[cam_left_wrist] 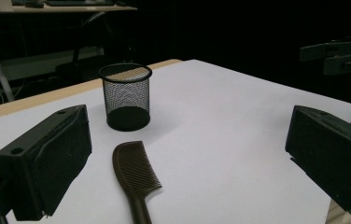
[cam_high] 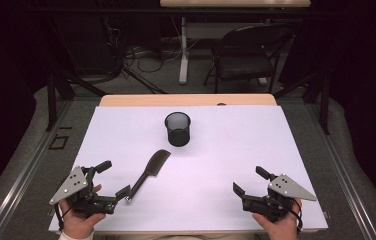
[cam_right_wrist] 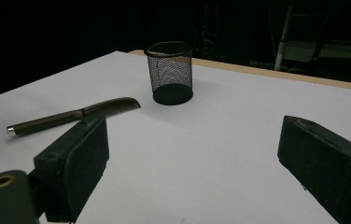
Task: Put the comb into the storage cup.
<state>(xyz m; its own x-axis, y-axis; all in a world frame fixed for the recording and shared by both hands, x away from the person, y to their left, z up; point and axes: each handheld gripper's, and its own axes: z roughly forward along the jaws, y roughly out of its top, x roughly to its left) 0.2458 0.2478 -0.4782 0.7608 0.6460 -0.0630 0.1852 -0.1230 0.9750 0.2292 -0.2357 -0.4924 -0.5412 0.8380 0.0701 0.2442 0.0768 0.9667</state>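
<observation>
White surface [cam_high: 256, 145] carries comb [cam_high: 148, 172] and mesh cup [cam_high: 177, 128]; both hand-held grippers [cam_high: 111, 179] [cam_high: 247, 180] spread, empty; chair [cam_high: 248, 52] behind.

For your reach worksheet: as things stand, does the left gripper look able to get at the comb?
Probably yes. The left gripper, jaws open, sits right by the handle of the comb, which lies flat on the bare table.

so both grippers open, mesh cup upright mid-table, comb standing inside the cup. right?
Not quite: the comb lies flat on the white table, outside the mesh cup and nearer the left gripper, as the high view shows. The rest holds: cup upright, left and right gripper both open.
</observation>
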